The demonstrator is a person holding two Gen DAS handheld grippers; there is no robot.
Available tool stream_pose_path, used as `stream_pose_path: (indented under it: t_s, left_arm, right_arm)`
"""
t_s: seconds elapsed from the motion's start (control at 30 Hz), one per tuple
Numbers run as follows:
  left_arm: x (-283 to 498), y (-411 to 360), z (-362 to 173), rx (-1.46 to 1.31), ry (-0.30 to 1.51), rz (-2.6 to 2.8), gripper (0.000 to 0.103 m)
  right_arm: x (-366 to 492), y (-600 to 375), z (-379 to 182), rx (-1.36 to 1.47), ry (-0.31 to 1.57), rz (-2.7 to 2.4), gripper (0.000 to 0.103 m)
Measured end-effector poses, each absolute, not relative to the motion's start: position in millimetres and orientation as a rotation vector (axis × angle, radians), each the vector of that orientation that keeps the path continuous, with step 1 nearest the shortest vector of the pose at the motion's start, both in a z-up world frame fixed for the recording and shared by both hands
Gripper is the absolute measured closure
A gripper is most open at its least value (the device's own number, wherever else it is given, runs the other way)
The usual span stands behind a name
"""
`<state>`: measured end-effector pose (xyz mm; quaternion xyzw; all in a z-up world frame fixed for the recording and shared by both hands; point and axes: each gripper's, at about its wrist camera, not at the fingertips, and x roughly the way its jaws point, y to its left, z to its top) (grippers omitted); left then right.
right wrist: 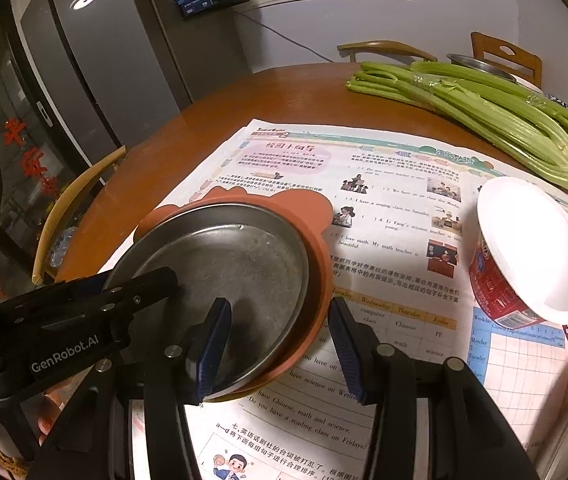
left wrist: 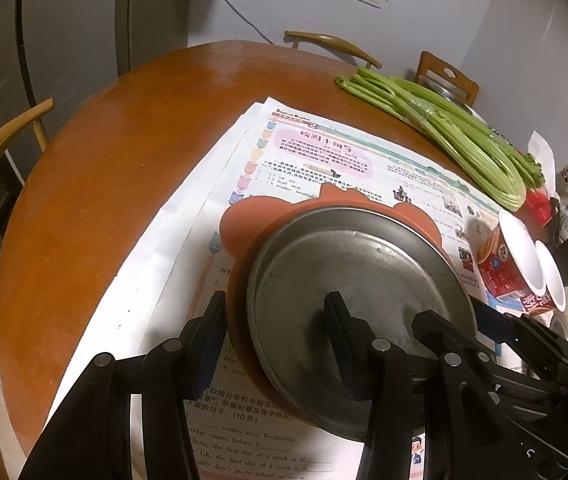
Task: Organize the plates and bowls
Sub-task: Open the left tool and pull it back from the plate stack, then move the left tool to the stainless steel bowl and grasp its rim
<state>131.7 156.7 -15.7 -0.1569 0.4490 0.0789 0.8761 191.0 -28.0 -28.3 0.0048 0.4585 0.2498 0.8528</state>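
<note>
The metal plate is sitting inside the brown silicone dish, and this pair is lying on the printed worksheets that are covering the round wooden table. I think the papers are there to protect the table surface.

The left gripper is straddling the rim of the stacked pair on its side, one finger inside the plate and one outside the dish. The right gripper is doing the same on the other side. The jaws of both are narrow around the rim, but I cannot tell whether the pads are really pressing. Probably both are taking hold to move the stack together.

The plate is holding nothing, only some stains. Beside it, two paper noodle cups are lying tilted, showing white insides with no food. Further away, celery is lying near the table edge.
</note>
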Motion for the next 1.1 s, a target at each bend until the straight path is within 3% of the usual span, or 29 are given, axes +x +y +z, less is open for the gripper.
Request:
stream_pose_path:
  t_s: [0.53,1.1]
  left_arm:
    - [94.4,145.1,22.9,-0.275,0.826,0.216,0.053]
    - [80.3,43.9,69.4,-0.194,0.757,0.013,0.053]
  right_arm:
    - [172.6,-55.0,1.9,0.033,0.870,0.485,0.053]
    - [127.0,-157.8,61.4,0.106,0.718,0.355,0.053]
